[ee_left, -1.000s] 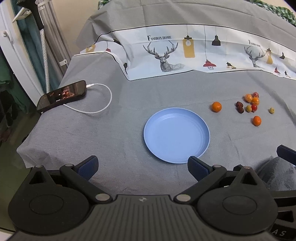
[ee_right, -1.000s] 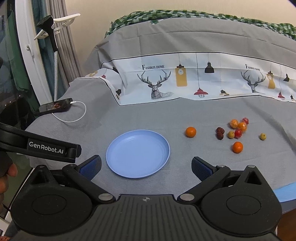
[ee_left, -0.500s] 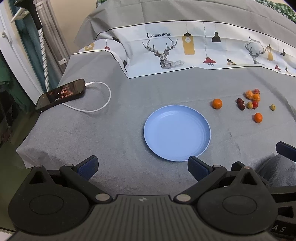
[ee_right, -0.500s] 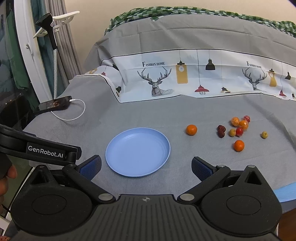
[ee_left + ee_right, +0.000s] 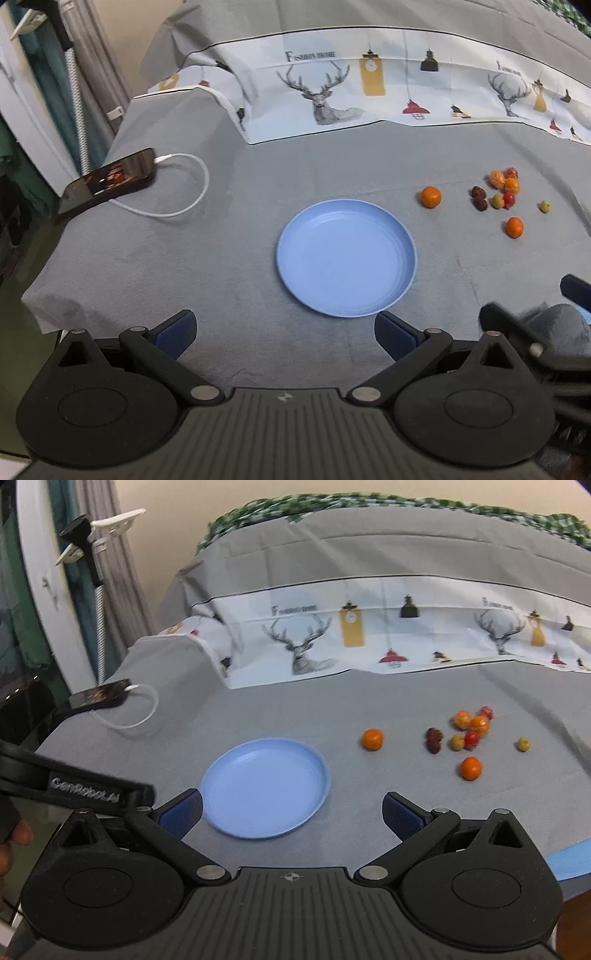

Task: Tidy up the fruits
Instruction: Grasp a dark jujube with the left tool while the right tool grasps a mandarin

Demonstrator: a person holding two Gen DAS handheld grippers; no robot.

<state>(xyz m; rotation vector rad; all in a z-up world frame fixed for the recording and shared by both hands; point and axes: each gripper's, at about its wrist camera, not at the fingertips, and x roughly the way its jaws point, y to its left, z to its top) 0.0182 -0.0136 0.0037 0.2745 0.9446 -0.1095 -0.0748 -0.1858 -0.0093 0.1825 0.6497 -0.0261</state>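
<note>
An empty blue plate [image 5: 347,258] lies on the grey cloth; it also shows in the right wrist view [image 5: 266,786]. Small fruits lie to its right: an orange one [image 5: 430,196] nearest the plate, a dark date pair [image 5: 479,198], a cluster of orange, red and yellow fruits [image 5: 504,186], another orange one [image 5: 514,227] and a small yellow-green one [image 5: 545,206]. The same fruits show in the right wrist view [image 5: 470,729]. My left gripper [image 5: 284,332] is open and empty, just short of the plate. My right gripper [image 5: 291,812] is open and empty, over the plate's near edge.
A phone [image 5: 107,179] with a white charging cable [image 5: 184,192] lies at the far left of the cloth. A deer-print cloth [image 5: 369,85] drapes across the back. The cloth's left edge [image 5: 40,295] drops off to the floor. The left gripper's body [image 5: 74,782] sits left of the right one.
Both grippers have shifted slightly forward and the views have tilted a little. Jaws stay open. The plate and fruits have not moved.
</note>
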